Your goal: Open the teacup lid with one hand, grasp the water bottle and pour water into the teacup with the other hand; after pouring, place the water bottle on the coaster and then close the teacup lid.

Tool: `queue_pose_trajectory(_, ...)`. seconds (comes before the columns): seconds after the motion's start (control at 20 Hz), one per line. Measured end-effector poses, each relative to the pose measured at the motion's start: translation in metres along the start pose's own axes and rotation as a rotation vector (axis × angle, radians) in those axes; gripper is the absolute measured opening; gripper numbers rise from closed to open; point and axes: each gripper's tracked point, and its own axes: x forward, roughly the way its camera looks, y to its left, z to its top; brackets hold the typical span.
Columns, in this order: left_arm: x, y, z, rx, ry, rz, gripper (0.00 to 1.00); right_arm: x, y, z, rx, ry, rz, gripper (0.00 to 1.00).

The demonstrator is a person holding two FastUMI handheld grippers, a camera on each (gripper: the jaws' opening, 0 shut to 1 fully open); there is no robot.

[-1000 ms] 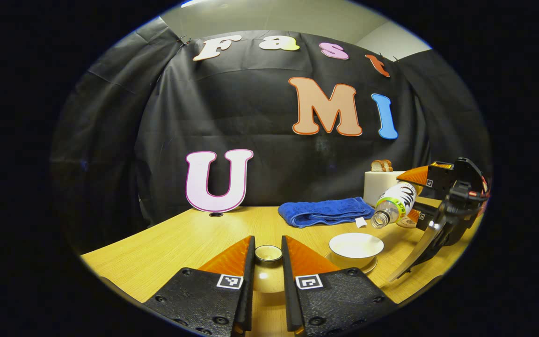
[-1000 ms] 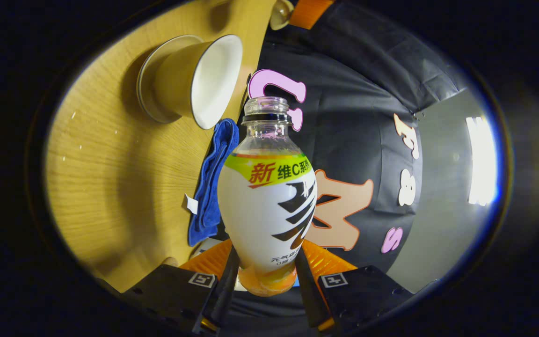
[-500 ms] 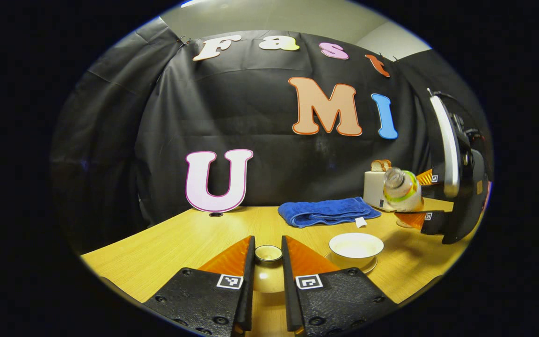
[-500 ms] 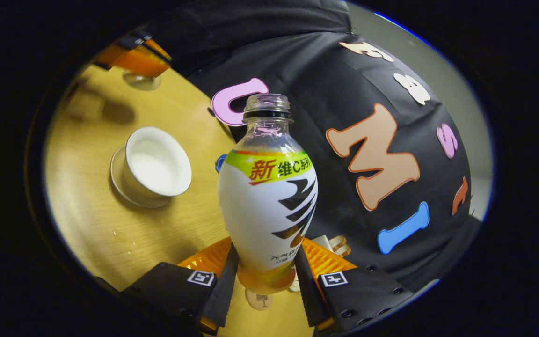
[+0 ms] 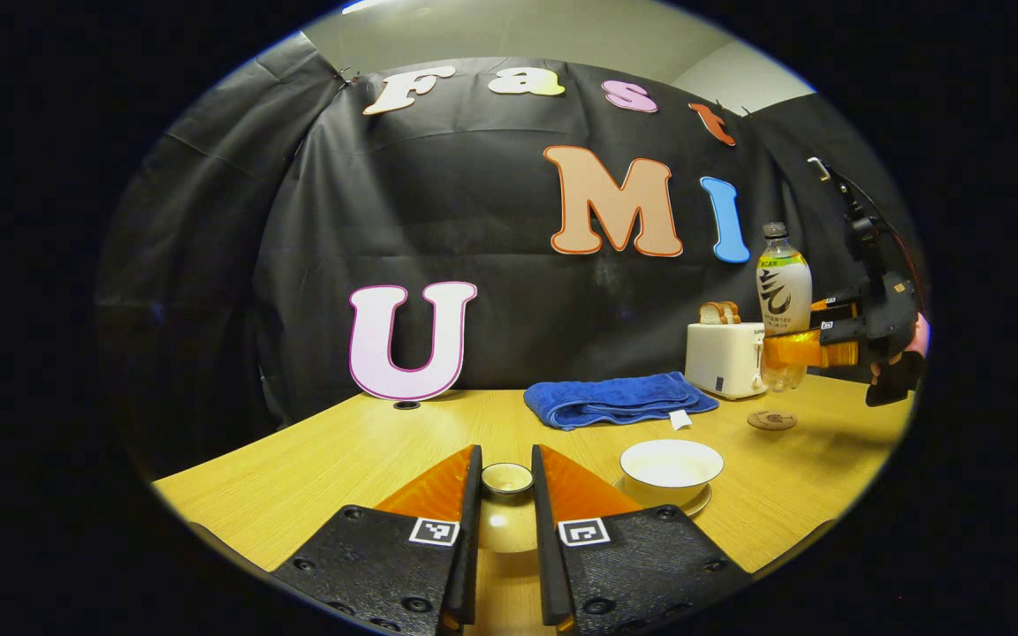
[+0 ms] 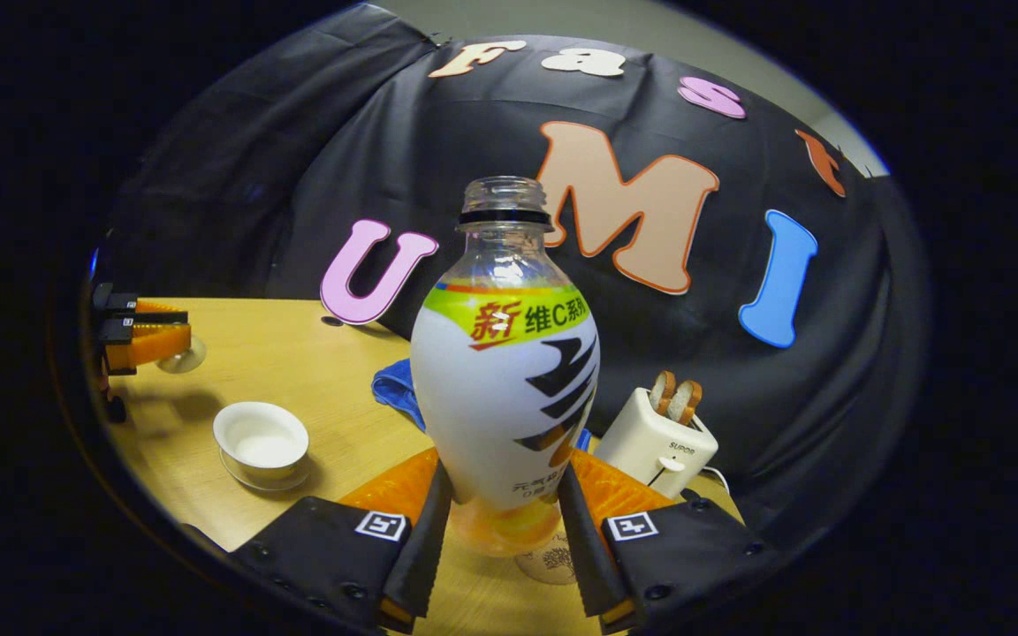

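My left gripper (image 5: pixel 505 466) is shut on the teacup lid (image 5: pixel 506 526), held low over the table with its knob between the fingers. The open white teacup (image 5: pixel 671 462) sits on its saucer just to the right. My right gripper (image 6: pixel 505 477) is shut on the lower body of the capless water bottle (image 6: pixel 505 371), which stands upright in the air. The round coaster (image 6: pixel 551 560) lies just beneath the bottle's base. In the left gripper view the bottle (image 5: pixel 783 296) hangs above and slightly behind the coaster (image 5: pixel 771 420). The teacup (image 6: pixel 260 437) is off to the left.
A folded blue towel (image 5: pixel 615 399) lies at the back of the wooden table (image 5: pixel 341 459). A white toaster (image 5: pixel 725 358) with bread slices stands beside the coaster, close to the bottle. The black cloth wall closes off the table's far side.
The bottle has swung from tilted, mouth down over the teacup, to upright and moved away to above the coaster. The left gripper and lid have stayed put.
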Motion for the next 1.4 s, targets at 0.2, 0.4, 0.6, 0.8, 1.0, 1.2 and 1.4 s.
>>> queue_pose_trajectory(0.2, 0.0, 0.0, 0.0, 0.0, -0.001, 0.0, 0.26, 0.011, -0.037, -0.017, 0.111, 0.014, -0.034, 0.67)
queue_pose_trajectory(0.4, -0.001, 0.0, 0.0, 0.0, -0.001, 0.0, 0.26, 0.026, -0.056, -0.045, 0.236, 0.05, -0.041, 0.69)
queue_pose_trajectory(0.6, 0.0, 0.0, -0.001, 0.0, -0.001, 0.0, 0.26, 0.035, -0.067, -0.073, 0.283, 0.088, -0.063, 0.66)
queue_pose_trajectory(0.8, 0.0, 0.0, -0.001, 0.0, -0.001, 0.0, 0.26, 0.037, -0.068, -0.088, 0.313, 0.11, -0.058, 0.68)
queue_pose_trajectory(1.0, 0.0, 0.0, -0.001, 0.0, -0.002, -0.001, 0.26, 0.041, -0.067, -0.101, 0.31, 0.126, -0.052, 0.68)
queue_pose_trajectory(1.2, 0.0, 0.0, -0.001, 0.0, -0.002, -0.001, 0.26, 0.044, -0.067, -0.108, 0.319, 0.127, -0.06, 0.71)
queue_pose_trajectory(1.4, 0.0, 0.0, -0.001, 0.0, -0.001, -0.001, 0.26, 0.044, -0.07, -0.115, 0.334, 0.138, -0.065, 0.69)
